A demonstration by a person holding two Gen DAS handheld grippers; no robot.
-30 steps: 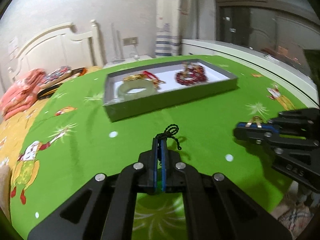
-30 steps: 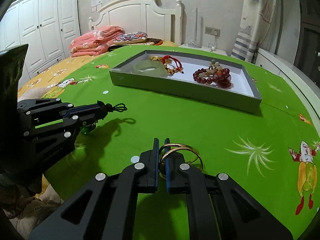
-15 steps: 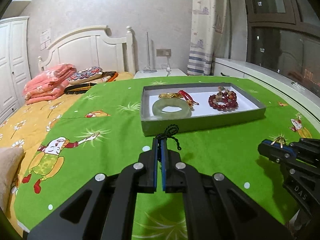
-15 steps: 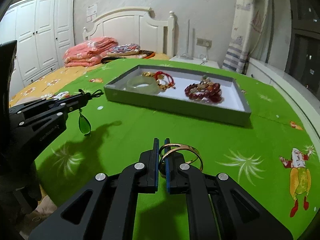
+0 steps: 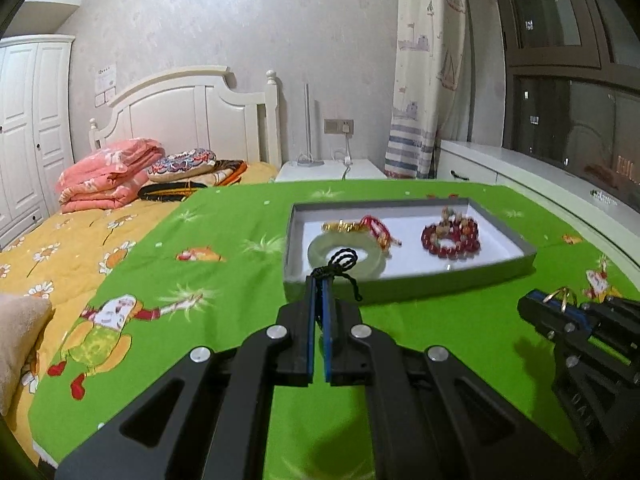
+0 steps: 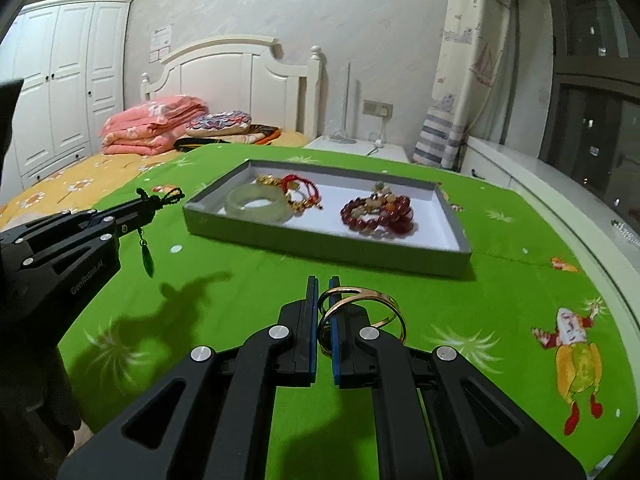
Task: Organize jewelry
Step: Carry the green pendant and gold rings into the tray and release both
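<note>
A grey tray point(image 6: 448, 264) point(image 5: 400, 288) with a white floor lies on the green cloth. In it are a pale jade bangle point(image 6: 258, 202) point(image 5: 374, 258), a gold and red cord bracelet point(image 6: 298, 190) point(image 5: 374, 226) and a dark red bead bracelet point(image 6: 378, 212) point(image 5: 450, 236). My left gripper point(image 5: 319, 280) point(image 6: 150, 204) is shut on the black cord point(image 5: 340, 260) of a necklace; its green pendant point(image 6: 149, 258) hangs free above the cloth, left of the tray. My right gripper point(image 6: 323, 282) point(image 5: 528, 300) is shut on gold bangles point(image 6: 372, 304), held above the cloth in front of the tray.
The green printed cloth point(image 6: 500, 300) covers a round table point(image 6: 624, 280) with a white rim at the right. Behind are a bed with a yellow cover point(image 5: 60, 256), folded pink blankets point(image 6: 156, 124), a white wardrobe point(image 6: 68, 80) and a curtain point(image 5: 428, 80).
My left gripper rose and turned level, so the pendant lifted off the cloth and now dangles. The tray swung from tilted to straight ahead in its view. The right gripper kept hold of the bangles.
</note>
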